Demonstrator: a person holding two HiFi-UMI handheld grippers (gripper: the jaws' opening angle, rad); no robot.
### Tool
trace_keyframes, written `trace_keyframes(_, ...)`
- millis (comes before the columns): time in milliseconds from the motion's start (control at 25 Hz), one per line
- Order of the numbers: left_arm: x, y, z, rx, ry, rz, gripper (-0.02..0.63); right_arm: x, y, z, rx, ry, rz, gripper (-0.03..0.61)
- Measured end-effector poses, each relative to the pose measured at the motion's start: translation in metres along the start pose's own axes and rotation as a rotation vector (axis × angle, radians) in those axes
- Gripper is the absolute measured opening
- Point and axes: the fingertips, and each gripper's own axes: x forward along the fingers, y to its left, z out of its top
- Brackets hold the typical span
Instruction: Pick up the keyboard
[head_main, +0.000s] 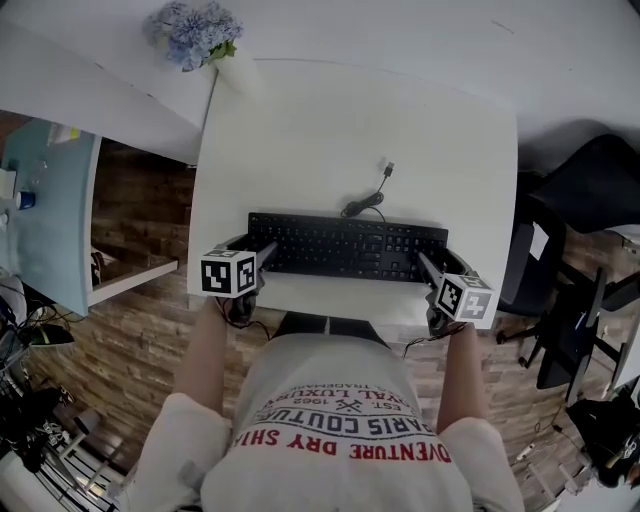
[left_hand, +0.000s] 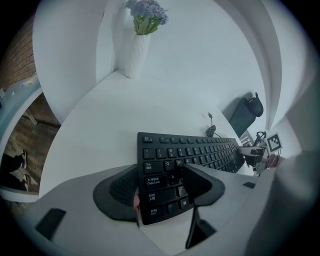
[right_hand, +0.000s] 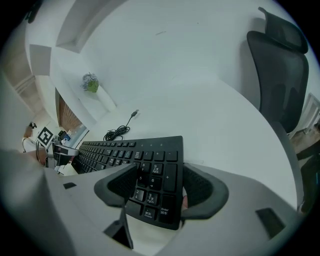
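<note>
The chair (head_main: 590, 190) runs off the right edge of the head view, and a pale blue surface (head_main: 50, 210) off the left. The person's hands are out of sight behind the marker cubes. On the keyboard (left_hand: 192, 152), a jaw of the left gripper (left_hand: 160, 181) covers the keys right of A. A jaw of the right gripper (right_hand: 159, 182) hides some number-pad keys. The cable's plug (head_main: 388, 168) is too small to make out.

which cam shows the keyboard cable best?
Head view: the cable lies unobstructed behind the keyboard, coil and plug both clear. Right gripper view shows it smaller, at an angle; left gripper view shows only a distant bit beyond the keys.
</note>
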Motion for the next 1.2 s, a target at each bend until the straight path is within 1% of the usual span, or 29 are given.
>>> trace_keyframes(160, -0.002, -0.002, 0.001, 0.003, -0.014, 0.005, 0.29, -0.004, 0.001, 0.0, -0.002, -0.006, -0.017, 0.282)
trace_keyframes(320, -0.01, -0.005, 0.009, 0.004, -0.038, 0.0, 0.29, -0.016, 0.006, 0.007, -0.006, -0.049, -0.026, 0.282)
trace_keyframes(480, -0.022, -0.012, 0.022, 0.02, -0.082, 0.01, 0.29, -0.028, 0.009, 0.021, -0.021, -0.088, -0.033, 0.282)
trace_keyframes(680, -0.041, -0.02, 0.044, 0.029, -0.14, 0.012, 0.29, -0.045, 0.018, 0.049, -0.055, -0.162, -0.044, 0.282)
trace_keyframes(880, -0.063, -0.027, 0.074, 0.073, -0.21, 0.035, 0.29, -0.059, 0.025, 0.073, -0.058, -0.217, -0.047, 0.282)
trace_keyframes(1040, -0.086, -0.034, 0.1, 0.099, -0.283, 0.046, 0.29, -0.075, 0.036, 0.1, -0.08, -0.278, -0.052, 0.282)
trace_keyframes(1200, -0.111, -0.041, 0.126, 0.104, -0.37, 0.042, 0.29, -0.099, 0.049, 0.137, -0.137, -0.373, -0.075, 0.282)
